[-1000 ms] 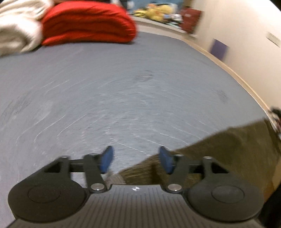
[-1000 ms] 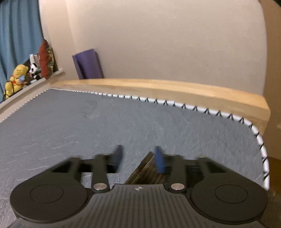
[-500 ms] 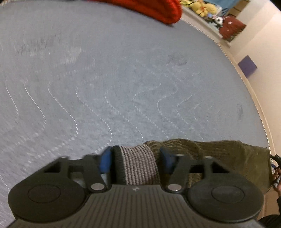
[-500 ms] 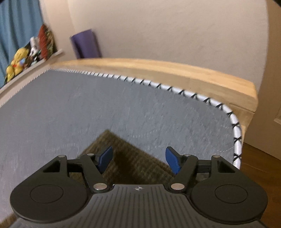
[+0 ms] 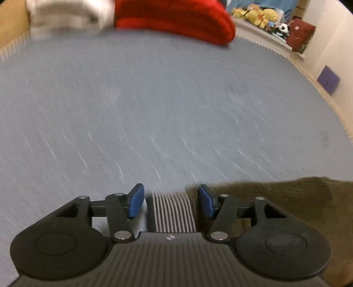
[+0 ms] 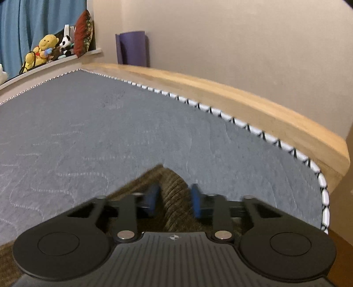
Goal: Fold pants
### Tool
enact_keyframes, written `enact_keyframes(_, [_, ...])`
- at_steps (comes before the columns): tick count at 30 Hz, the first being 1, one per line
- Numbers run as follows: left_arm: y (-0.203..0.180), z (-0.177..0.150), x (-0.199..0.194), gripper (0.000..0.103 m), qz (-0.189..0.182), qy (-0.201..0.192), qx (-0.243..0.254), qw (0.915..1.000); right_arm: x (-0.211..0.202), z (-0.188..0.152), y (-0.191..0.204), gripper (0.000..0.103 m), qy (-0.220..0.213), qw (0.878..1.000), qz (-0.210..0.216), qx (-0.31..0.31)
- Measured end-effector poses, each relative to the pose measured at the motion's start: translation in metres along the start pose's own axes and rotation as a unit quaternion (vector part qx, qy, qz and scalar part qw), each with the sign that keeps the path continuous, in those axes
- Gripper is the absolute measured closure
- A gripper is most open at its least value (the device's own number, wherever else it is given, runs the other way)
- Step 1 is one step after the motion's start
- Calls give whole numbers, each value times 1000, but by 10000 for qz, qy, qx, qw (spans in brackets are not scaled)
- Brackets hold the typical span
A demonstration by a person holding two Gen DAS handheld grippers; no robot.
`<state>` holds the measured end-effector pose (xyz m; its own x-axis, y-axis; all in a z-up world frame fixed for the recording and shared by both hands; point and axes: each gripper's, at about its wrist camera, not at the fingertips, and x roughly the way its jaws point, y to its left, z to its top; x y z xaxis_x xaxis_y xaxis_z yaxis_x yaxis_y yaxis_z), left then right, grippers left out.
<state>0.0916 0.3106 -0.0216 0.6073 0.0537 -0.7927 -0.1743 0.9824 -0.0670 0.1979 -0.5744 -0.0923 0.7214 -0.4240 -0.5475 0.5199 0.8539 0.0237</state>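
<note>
The olive-brown knit pants (image 5: pixel 286 198) lie on the grey mattress (image 5: pixel 165 106) at the lower right of the left wrist view. Their ribbed grey cuff (image 5: pixel 173 212) sits between the open blue pads of my left gripper (image 5: pixel 171 204), with gaps at both sides. In the right wrist view a raised fold of the pants (image 6: pixel 171 192) stands between the pads of my right gripper (image 6: pixel 173 203), which are close against the cloth and blurred.
A red folded blanket (image 5: pixel 176 19) and a white one (image 5: pixel 66 13) lie at the mattress's far end. Stuffed toys (image 6: pixel 42 53) sit on a ledge by the blue curtain. A wooden bed frame (image 6: pixel 242 103) and a purple mat (image 6: pixel 132 48) stand along the wall.
My right gripper's pads have closed in from wide open onto a fold of the pants. My left gripper has tilted up, still open around the cuff; the view is motion-blurred.
</note>
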Motion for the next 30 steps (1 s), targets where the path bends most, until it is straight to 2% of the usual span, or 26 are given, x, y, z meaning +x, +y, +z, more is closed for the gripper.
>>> enact_keyframes(1, [-9,2,-8,41,267,-320,334,9986,1,2,4,92,-52,9999,-111,-83])
enact_keyframes(2, [-19,4,-19,41,354,-670,661,9949,3,3,8,92,-102,9991,-360,-192])
enact_keyframes(3, [-27,4,-27,41,207,-925,837,9920,5,3,10,92,-112,9984,-496,-227])
enact_keyframes(4, [-33,3,-35,41,-112,-1108,927,9894,7,3,10,92,-107,9984,-527,-198])
enact_keyframes(5, [-40,2,-42,41,-624,-1186,993,9860,7,4,10,91,-101,9984,-539,-171])
enact_keyframes(7, [-50,-4,-45,41,-1430,-1010,1226,9769,2,8,8,88,-90,9987,-501,-18])
enact_keyframes(8, [-57,-9,-44,41,-1696,-808,1462,9713,-1,11,5,80,-101,9990,-425,111])
enact_keyframes(9, [-60,-13,-40,41,-1745,-580,1659,9688,-6,13,1,72,-125,9989,-392,241])
enact_keyframes(11, [-61,-26,-15,45,-1357,370,2008,9695,-20,19,-8,63,-279,9978,-375,480])
enact_keyframes(12, [-59,-34,-4,61,-1074,688,2217,9667,-28,22,-13,60,-362,9971,-345,570])
enact_keyframes(14, [-62,-43,-9,60,-907,547,2697,9571,-40,26,-22,57,-438,9966,-252,649])
enact_keyframes(16, [-65,-45,-20,58,-916,457,2629,9594,-54,30,-34,54,-445,9968,-157,653])
enact_keyframes(19, [-79,-40,-26,57,-870,244,2780,9563,-77,31,-49,49,-453,9972,23,601])
enact_keyframes(22, [-92,-36,-45,48,-1175,-7,2714,9553,-99,27,-67,46,-298,9971,404,574])
enact_keyframes(24, [-102,-32,-53,43,-1284,-101,2646,9557,-109,19,-78,46,-37,9959,737,532])
enact_keyframes(28, [-136,-25,-62,43,-1460,-215,2678,9521,-117,-4,-90,46,742,9875,1352,316])
enact_keyframes(29, [-143,-24,-64,43,-1535,-243,2696,9503,-112,-12,-92,46,1052,9857,1308,175])
enact_keyframes(30, [-153,-24,-63,43,-1596,-254,2710,9489,-107,-21,-92,47,1332,9860,1006,-9])
